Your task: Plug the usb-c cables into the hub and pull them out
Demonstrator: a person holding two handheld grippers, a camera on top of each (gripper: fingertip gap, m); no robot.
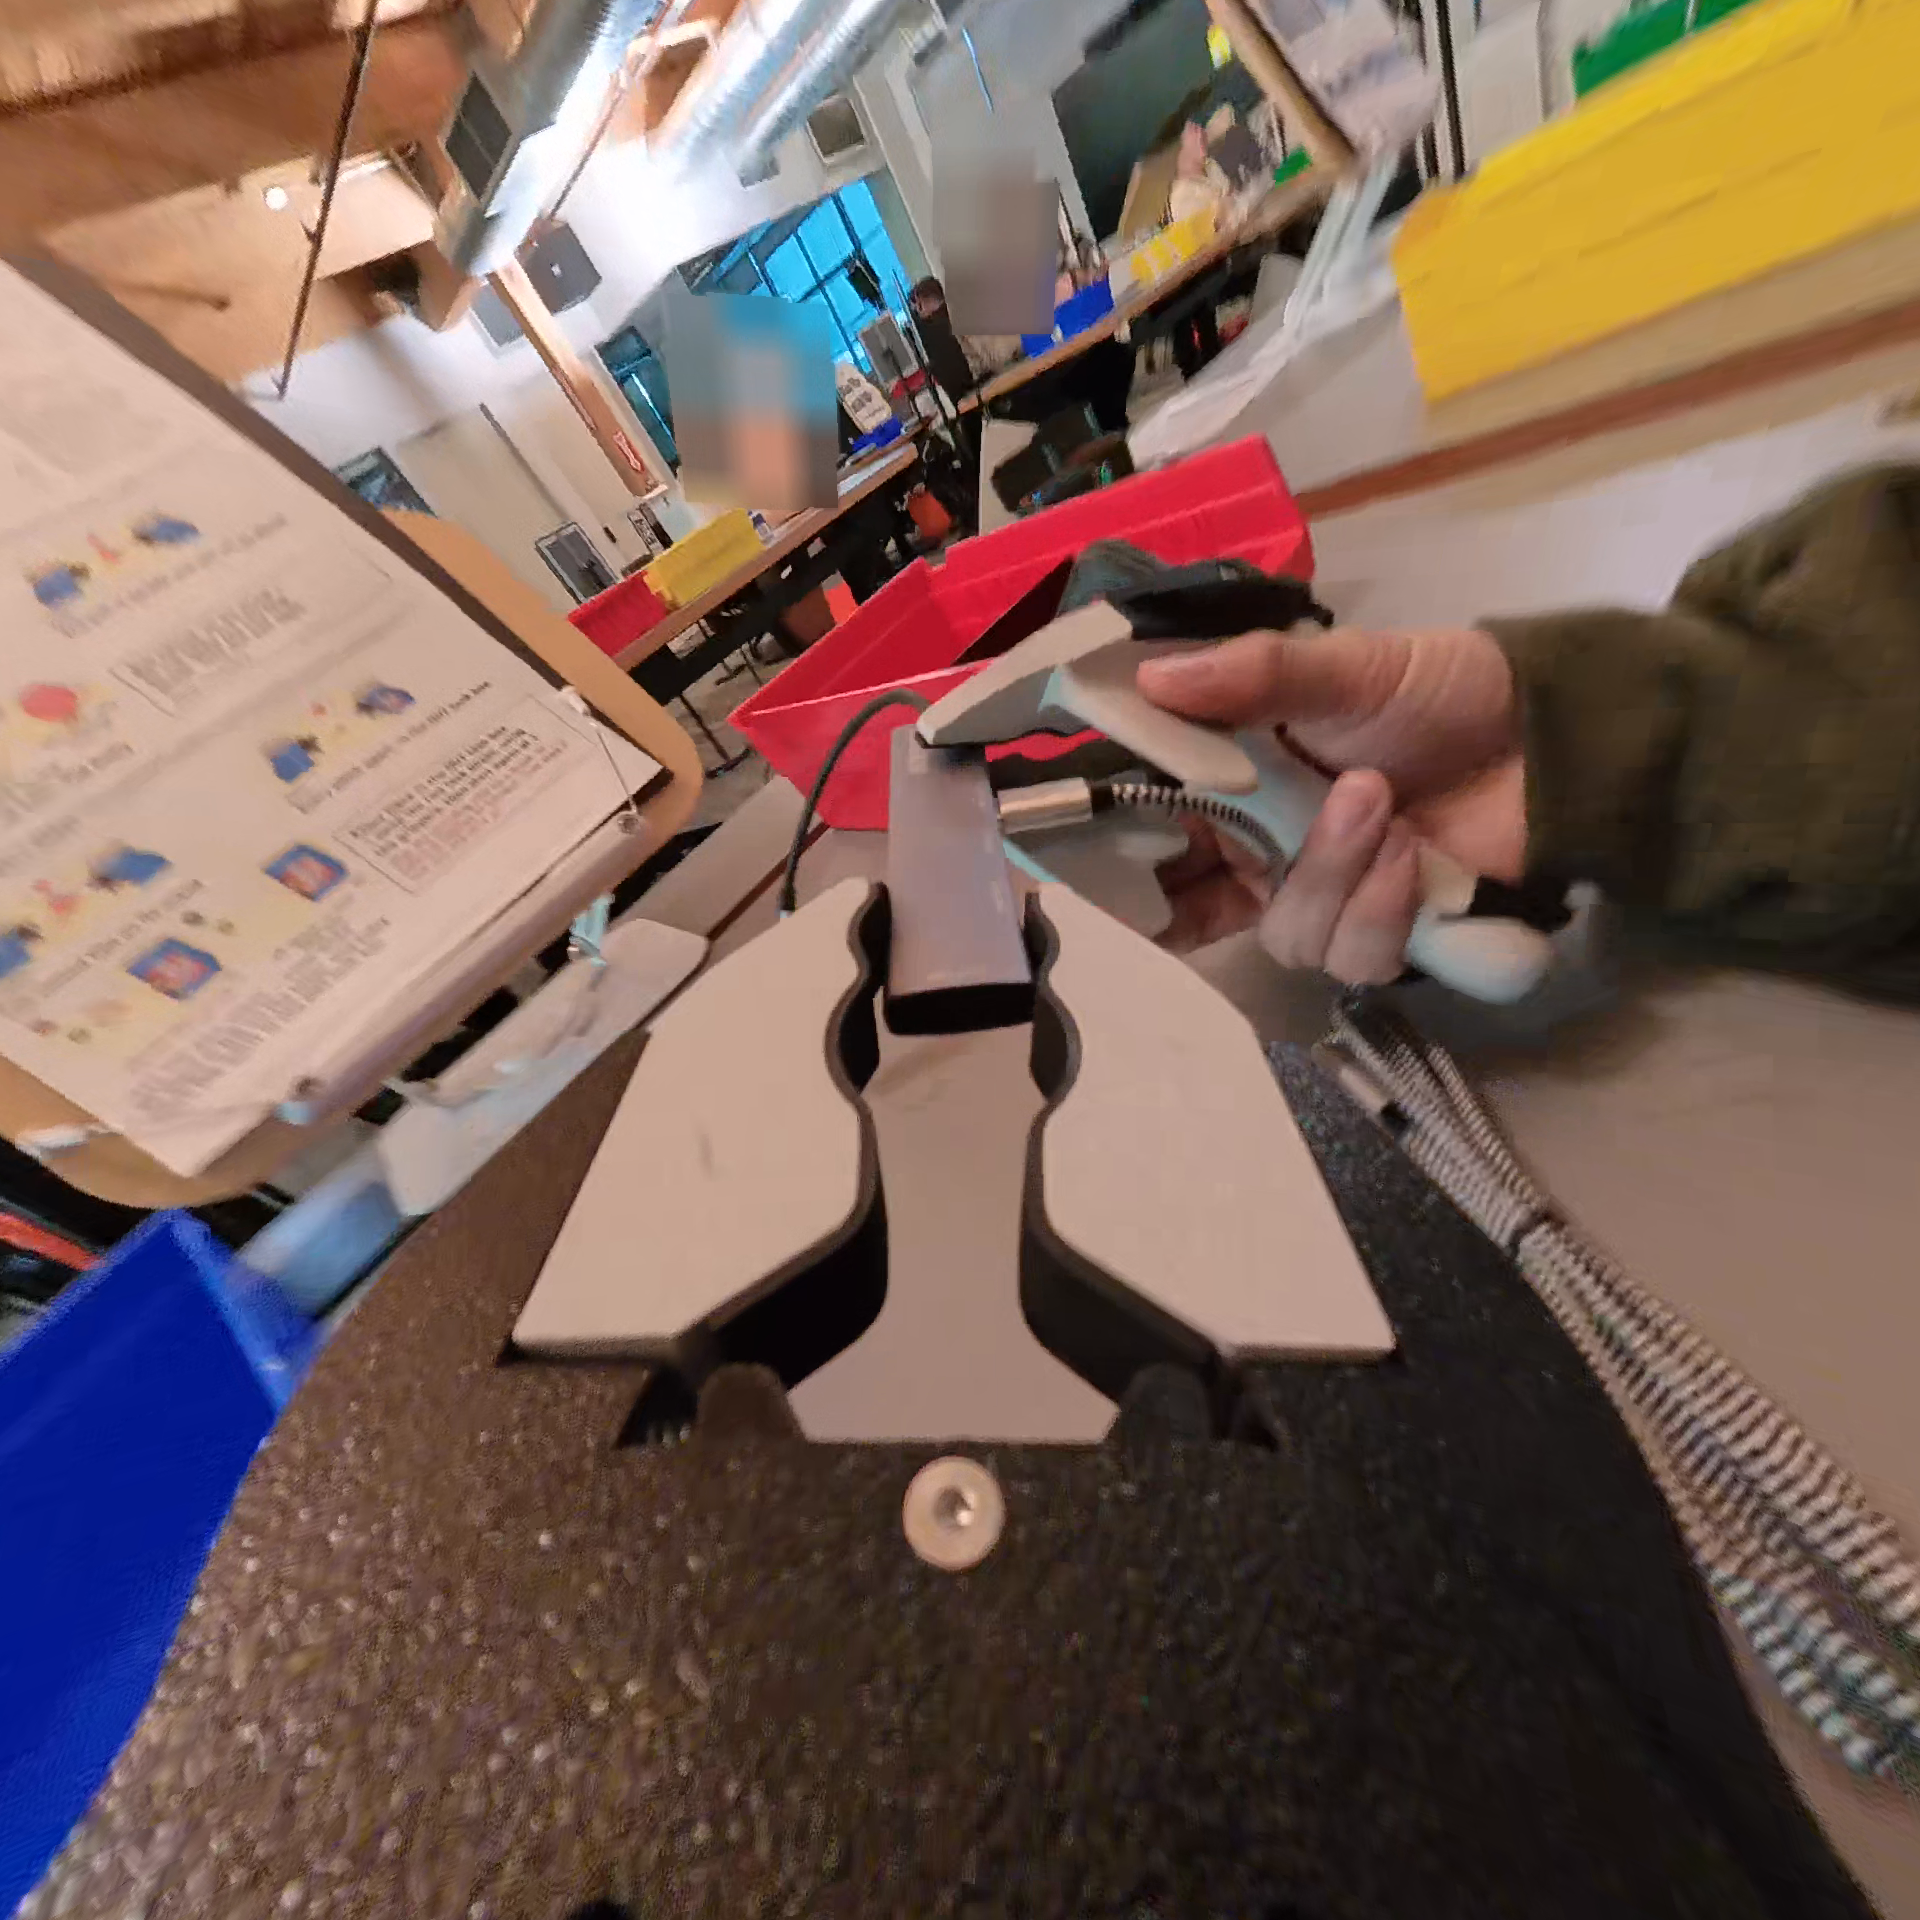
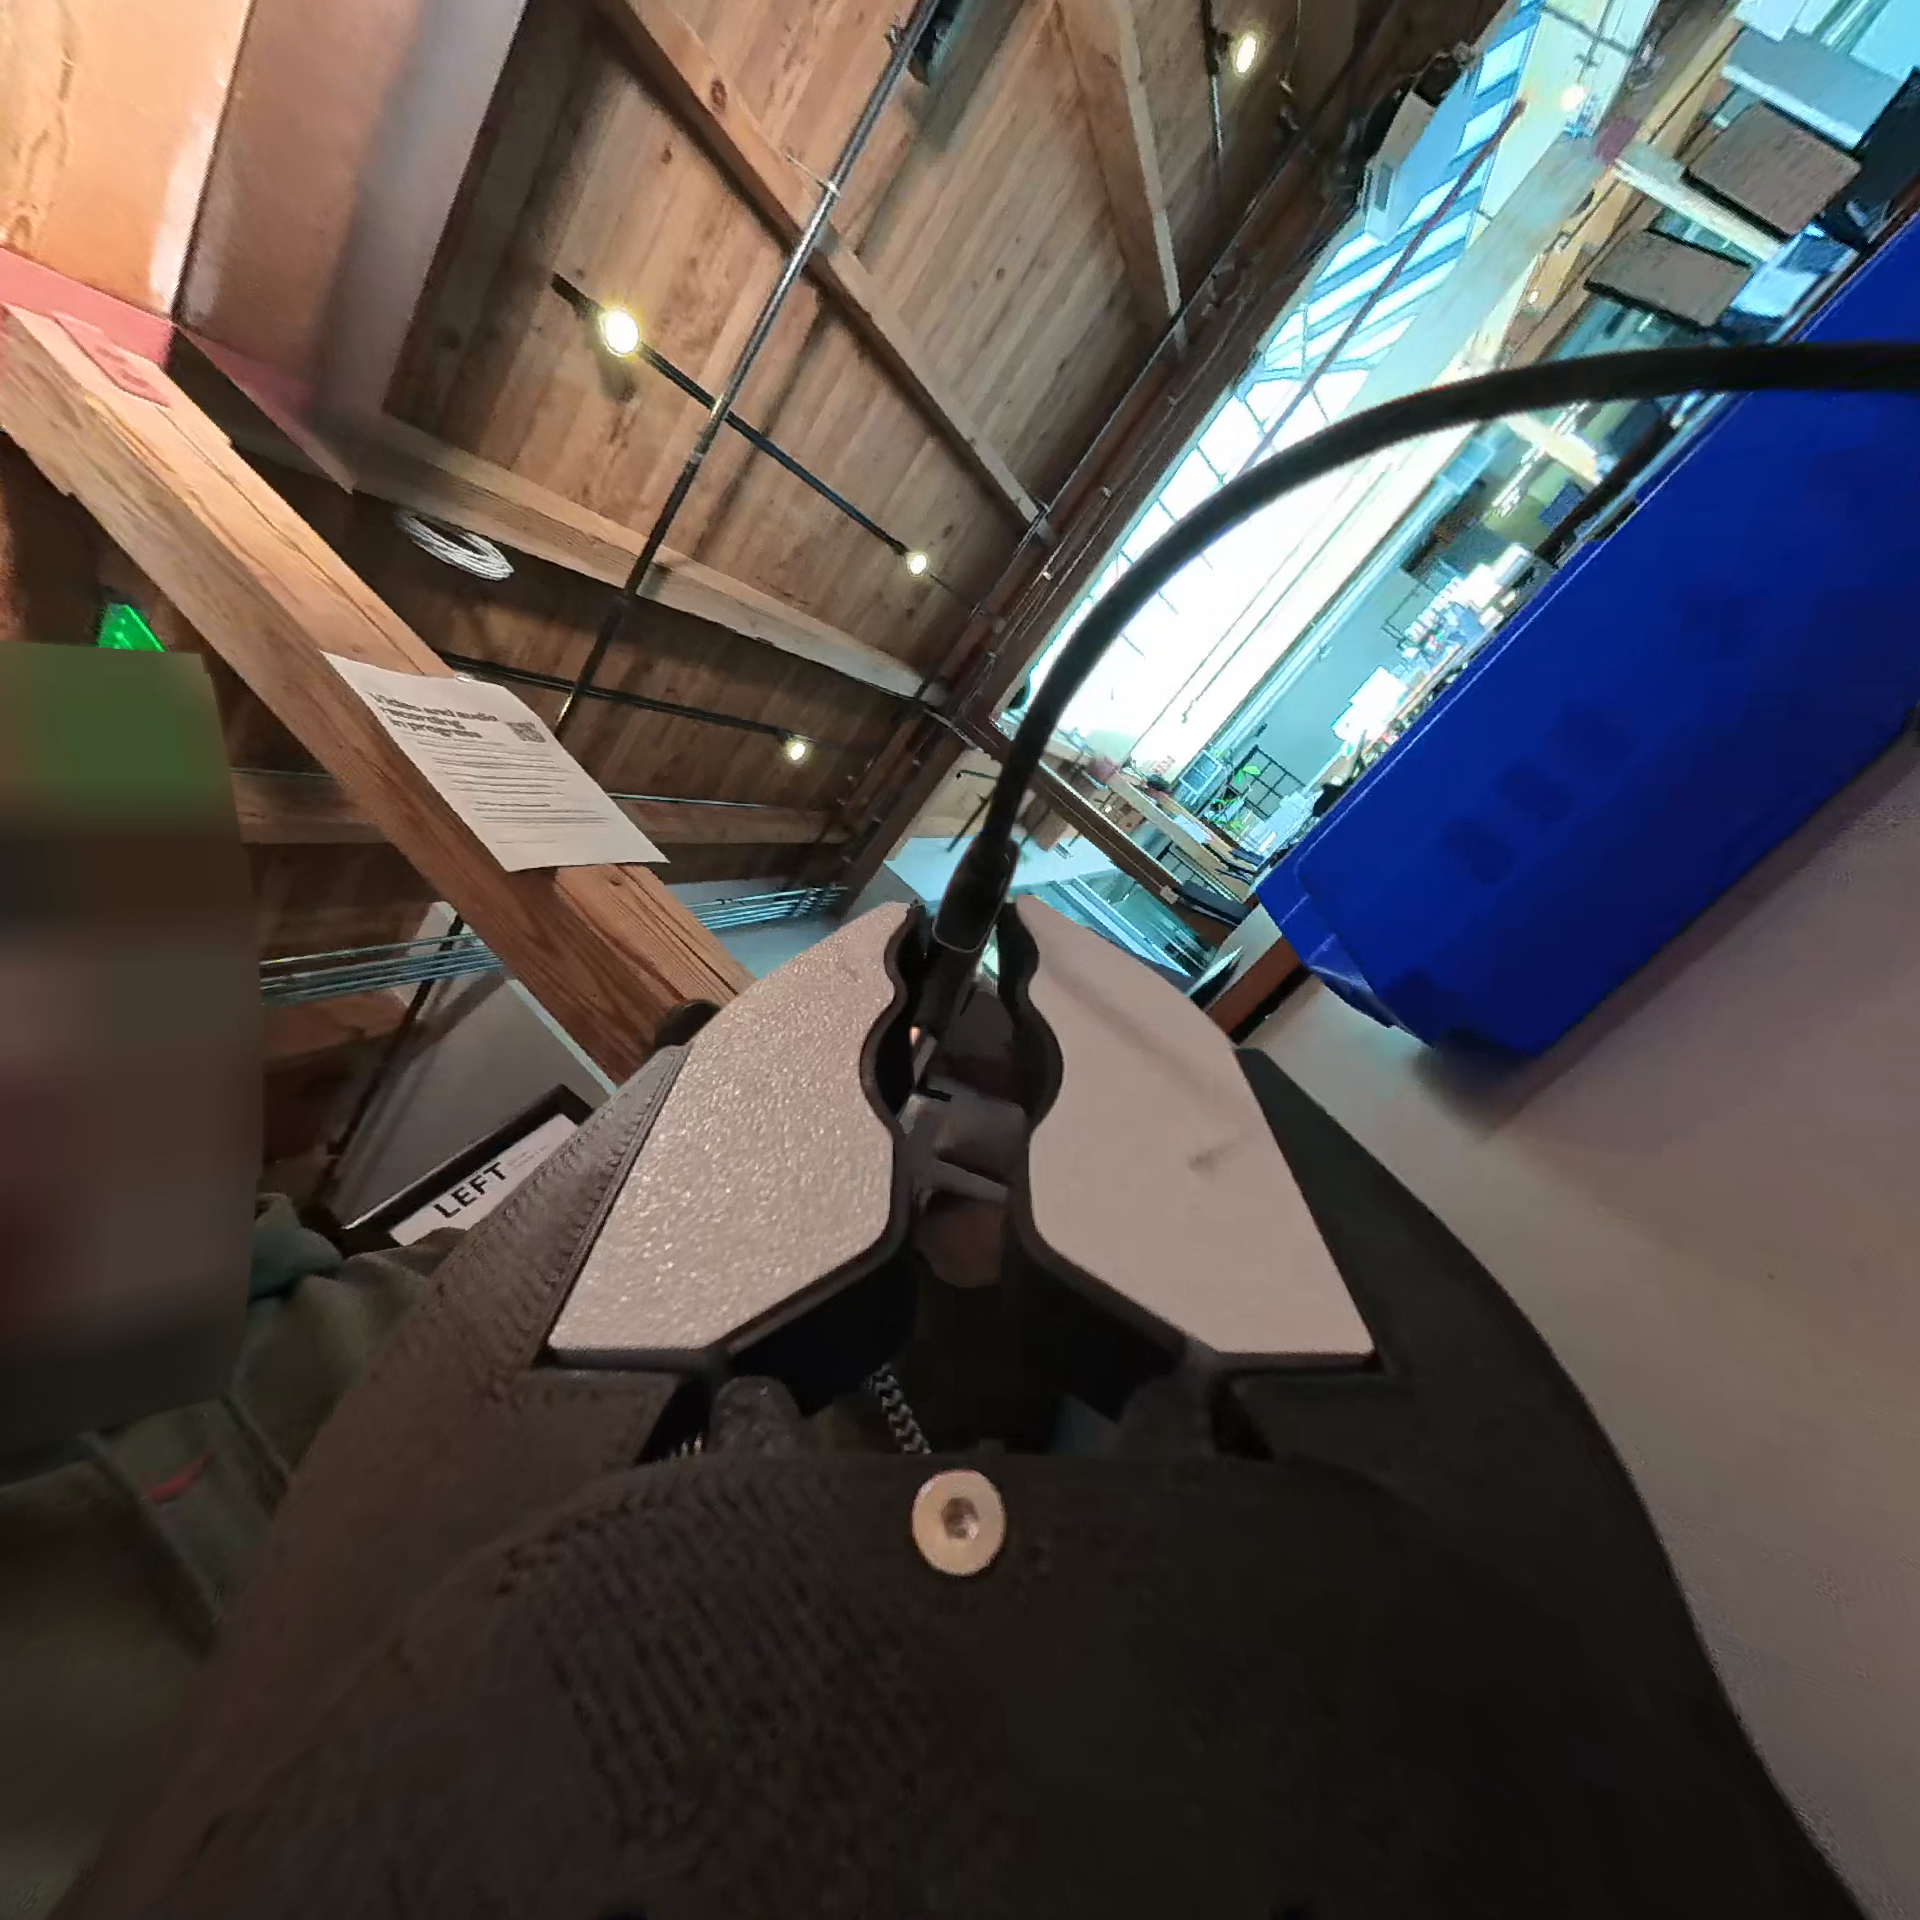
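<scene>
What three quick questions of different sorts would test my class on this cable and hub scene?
1. True or false: the left claw is empty.
2. In the left wrist view, which plastic bin lies just behind the slim grey rectangular hub? A blue, B red, C yellow.
3. Fill in: in the left wrist view, the silver plug of the black-and-white braided cable meets the hub on its ____ side.

Key
1. False: it grips the hub.
2. B, the red plastic bin.
3. right
</scene>
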